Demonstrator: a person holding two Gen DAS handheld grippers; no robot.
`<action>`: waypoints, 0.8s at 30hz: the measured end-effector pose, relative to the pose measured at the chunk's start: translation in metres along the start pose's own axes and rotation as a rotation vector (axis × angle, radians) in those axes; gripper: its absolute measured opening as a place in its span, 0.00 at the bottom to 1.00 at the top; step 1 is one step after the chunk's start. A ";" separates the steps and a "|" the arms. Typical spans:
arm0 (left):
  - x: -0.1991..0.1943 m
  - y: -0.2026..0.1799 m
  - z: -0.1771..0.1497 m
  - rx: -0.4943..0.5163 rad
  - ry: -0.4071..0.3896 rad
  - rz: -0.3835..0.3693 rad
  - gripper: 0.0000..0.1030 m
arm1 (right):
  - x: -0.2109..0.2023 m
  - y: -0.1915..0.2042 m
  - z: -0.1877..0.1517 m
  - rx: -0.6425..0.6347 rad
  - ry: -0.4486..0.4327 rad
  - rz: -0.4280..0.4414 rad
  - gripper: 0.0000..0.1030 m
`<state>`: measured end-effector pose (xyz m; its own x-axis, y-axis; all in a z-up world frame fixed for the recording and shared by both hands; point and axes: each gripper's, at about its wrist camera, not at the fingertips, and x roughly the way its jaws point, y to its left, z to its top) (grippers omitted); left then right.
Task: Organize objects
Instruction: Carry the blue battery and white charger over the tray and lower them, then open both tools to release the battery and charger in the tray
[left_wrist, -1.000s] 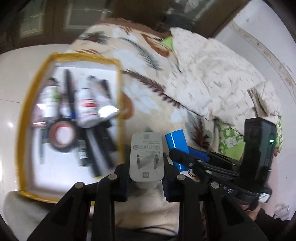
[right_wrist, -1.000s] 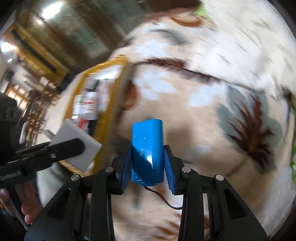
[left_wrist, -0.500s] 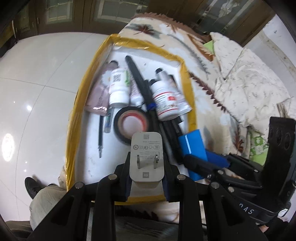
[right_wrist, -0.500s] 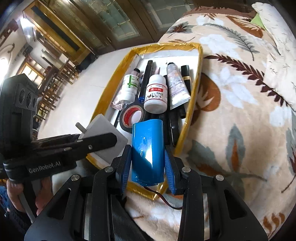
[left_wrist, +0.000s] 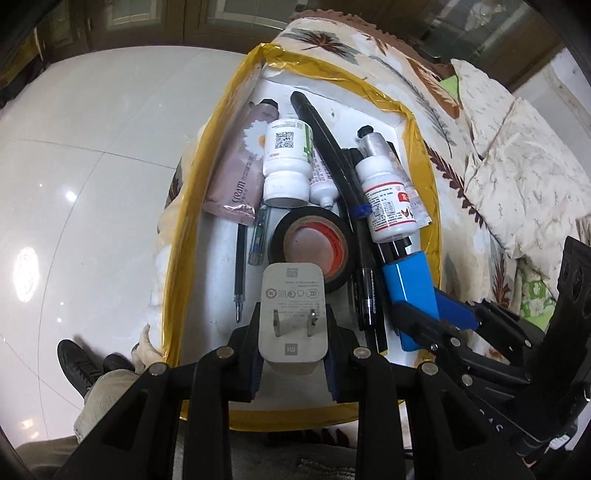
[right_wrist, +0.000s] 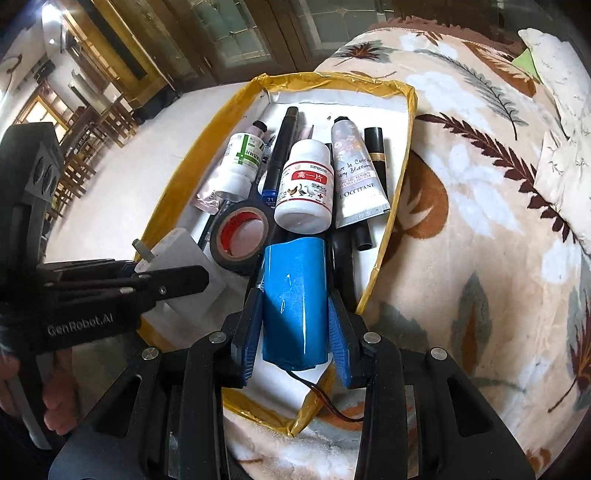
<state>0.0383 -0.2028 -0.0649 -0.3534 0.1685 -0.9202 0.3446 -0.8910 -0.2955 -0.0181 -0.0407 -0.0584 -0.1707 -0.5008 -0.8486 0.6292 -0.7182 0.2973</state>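
My left gripper (left_wrist: 293, 332) is shut on a white plug charger (left_wrist: 293, 317) and holds it over the near end of a white tray with a yellow taped rim (left_wrist: 188, 206). My right gripper (right_wrist: 293, 325) is shut on a blue battery pack (right_wrist: 293, 302) with a trailing wire, over the tray's near right corner. The battery pack also shows in the left wrist view (left_wrist: 410, 291), and the charger in the right wrist view (right_wrist: 181, 258). The tray (right_wrist: 402, 177) holds a tape roll (left_wrist: 314, 247), white bottles (left_wrist: 286, 162), tubes and several pens.
The tray lies on a leaf-patterned blanket (right_wrist: 480, 221) over a bed, close to its left edge. A glossy white tiled floor (left_wrist: 92, 184) lies to the left. A quilted pillow (left_wrist: 517, 166) lies to the right. A person's shoe (left_wrist: 77, 365) is at lower left.
Both grippers have moved left from over the blanket to over the tray, each still gripping its object. The tray now fills the middle of both views.
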 end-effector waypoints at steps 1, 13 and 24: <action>0.000 0.001 0.000 -0.007 -0.003 -0.007 0.26 | 0.001 0.000 0.000 -0.004 -0.002 -0.002 0.33; -0.008 -0.009 0.007 -0.008 -0.103 -0.018 0.53 | 0.002 -0.005 0.004 0.041 0.004 0.043 0.33; -0.043 -0.028 -0.008 0.070 -0.294 0.144 0.60 | -0.024 -0.014 -0.001 0.089 -0.058 0.105 0.44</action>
<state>0.0509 -0.1819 -0.0193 -0.5446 -0.0813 -0.8347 0.3526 -0.9252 -0.1399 -0.0217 -0.0183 -0.0429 -0.1526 -0.6009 -0.7846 0.5766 -0.6989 0.4231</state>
